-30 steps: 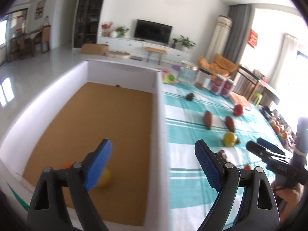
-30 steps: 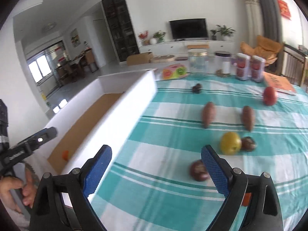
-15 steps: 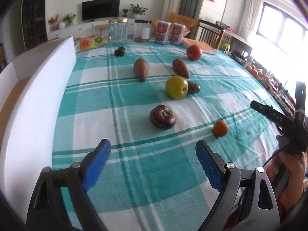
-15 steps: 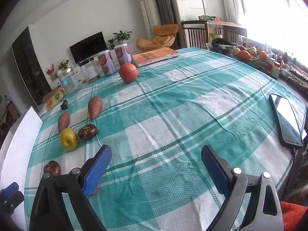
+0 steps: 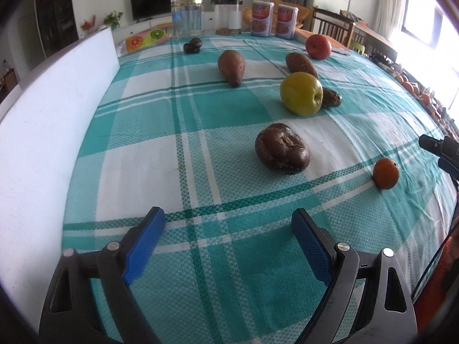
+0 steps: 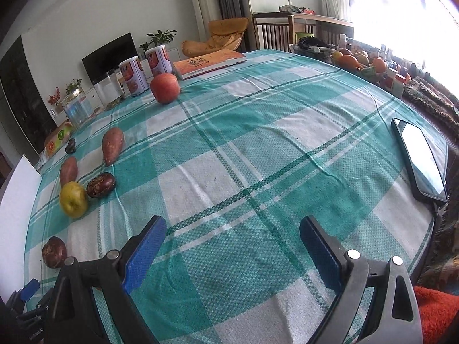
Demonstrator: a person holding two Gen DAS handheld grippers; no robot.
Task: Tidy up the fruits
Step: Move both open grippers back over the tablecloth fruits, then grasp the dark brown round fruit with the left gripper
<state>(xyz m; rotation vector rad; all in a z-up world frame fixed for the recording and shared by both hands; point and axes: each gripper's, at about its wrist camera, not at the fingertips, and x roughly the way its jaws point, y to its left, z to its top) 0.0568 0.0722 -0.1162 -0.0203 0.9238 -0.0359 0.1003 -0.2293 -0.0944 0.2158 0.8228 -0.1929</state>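
My left gripper is open and empty, low over the checked tablecloth. Ahead of it lie a dark brown wrinkled fruit, a small orange, a yellow-green apple, a small dark fruit, two sweet potatoes, a red apple and a dark fruit at the back. My right gripper is open and empty over bare cloth. In its view the same fruits lie at the left: the yellow-green apple, the red apple.
A white box wall runs along the left. Jars and cans stand at the table's back. A phone lies near the right edge, an orange book at the back, a fruit basket beyond.
My left gripper has swung from over the white box to the tablecloth and come closer to the fruits. My right gripper has turned right, away from the box. Both stay open.
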